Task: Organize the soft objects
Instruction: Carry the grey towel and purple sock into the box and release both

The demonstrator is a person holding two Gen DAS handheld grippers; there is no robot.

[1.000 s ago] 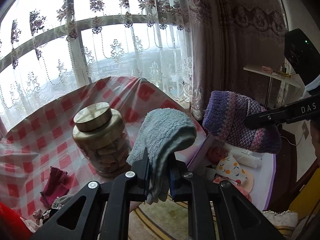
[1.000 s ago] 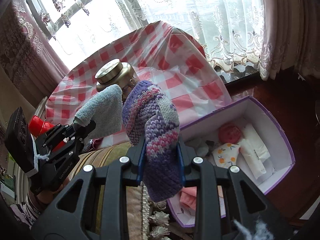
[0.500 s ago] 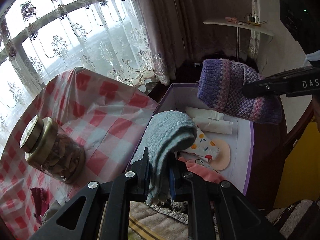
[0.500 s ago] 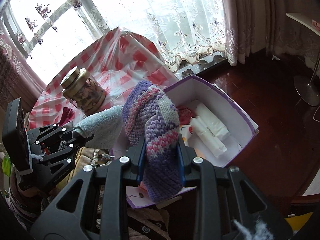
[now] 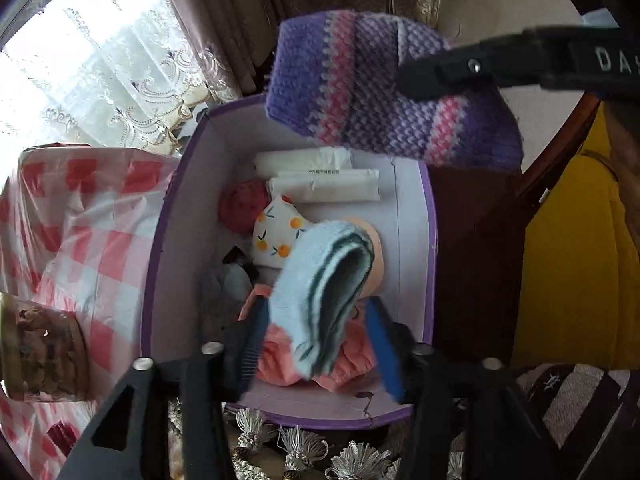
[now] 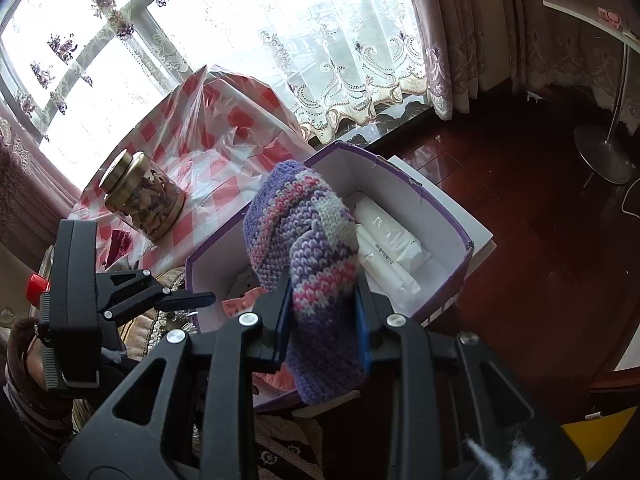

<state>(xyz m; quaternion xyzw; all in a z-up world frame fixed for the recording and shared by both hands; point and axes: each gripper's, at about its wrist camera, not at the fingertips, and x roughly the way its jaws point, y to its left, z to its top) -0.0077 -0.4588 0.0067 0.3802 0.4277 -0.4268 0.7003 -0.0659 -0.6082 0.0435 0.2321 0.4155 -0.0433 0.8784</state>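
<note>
A purple-edged white box (image 5: 430, 216) stands open below both grippers; it also shows in the right wrist view (image 6: 448, 216). My left gripper (image 5: 316, 336) is open above the box, its jaws spread wide. A light blue fluffy sock (image 5: 324, 280) hangs loose between them, blurred. My right gripper (image 6: 322, 312) is shut on a purple, pink and white knitted piece (image 6: 304, 232), held above the box; that piece shows at the top of the left wrist view (image 5: 384, 92). The box holds white packets (image 5: 320, 180), an orange-print cloth (image 5: 276, 232) and a pink garment (image 5: 352, 364).
A table with a red-checked cloth under clear plastic (image 6: 224, 128) stands left of the box, with a gold-lidded jar (image 6: 140, 196) on it. Lace curtains (image 6: 320, 40) hang behind. A dark wooden floor (image 6: 540, 208) and a lamp base (image 6: 600, 156) lie to the right.
Both grippers have swung from the table over to the box and tilted down. My left gripper has opened and let go of the blue sock. The right still holds the knitted piece.
</note>
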